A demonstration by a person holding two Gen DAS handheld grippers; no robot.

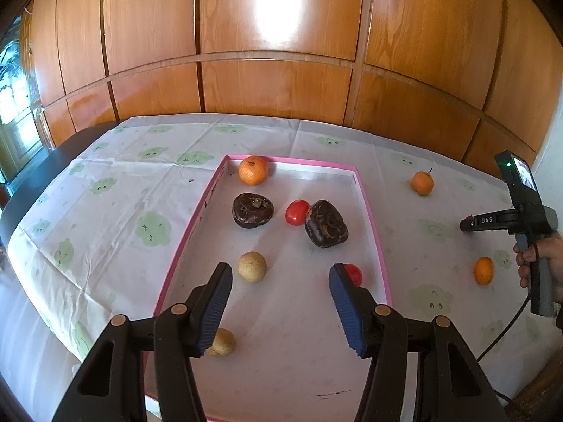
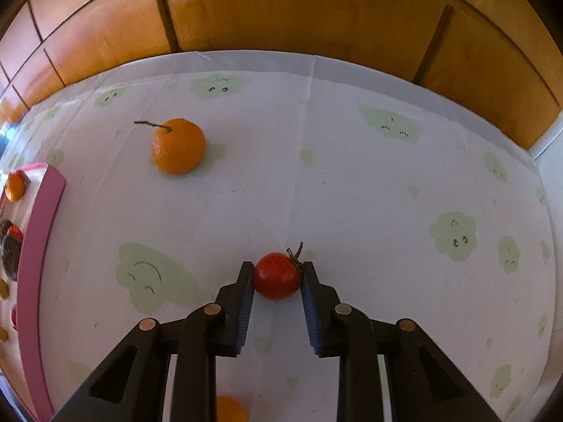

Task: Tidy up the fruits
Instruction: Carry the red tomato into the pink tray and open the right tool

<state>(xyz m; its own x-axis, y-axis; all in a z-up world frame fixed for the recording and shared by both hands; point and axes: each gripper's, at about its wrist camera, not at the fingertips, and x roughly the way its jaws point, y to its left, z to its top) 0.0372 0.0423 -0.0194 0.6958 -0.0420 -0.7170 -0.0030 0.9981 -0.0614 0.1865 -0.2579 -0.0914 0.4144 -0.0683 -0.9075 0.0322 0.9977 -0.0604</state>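
My right gripper [image 2: 278, 267] points down at the tablecloth, shut on a small red tomato [image 2: 276, 276] with a green stem, both pads touching its sides. In the left wrist view this right gripper [image 1: 466, 225] sits right of the pink-rimmed tray [image 1: 309, 162]. My left gripper [image 1: 281, 270] hovers open over the tray with nothing between its pads. The tray holds an orange [image 1: 253, 170], two dark brown fruits [image 1: 252, 210], two red tomatoes [image 1: 297, 212] and two beige round fruits [image 1: 252, 266].
Two oranges lie loose on the cloth right of the tray: a stemmed one [image 2: 178, 146] at the far side and another [image 1: 484, 270] near a person's hand [image 1: 538, 256]. Wooden panelling [image 1: 281, 70] backs the table. The table's dark edge [image 1: 52, 161] shows at the left.
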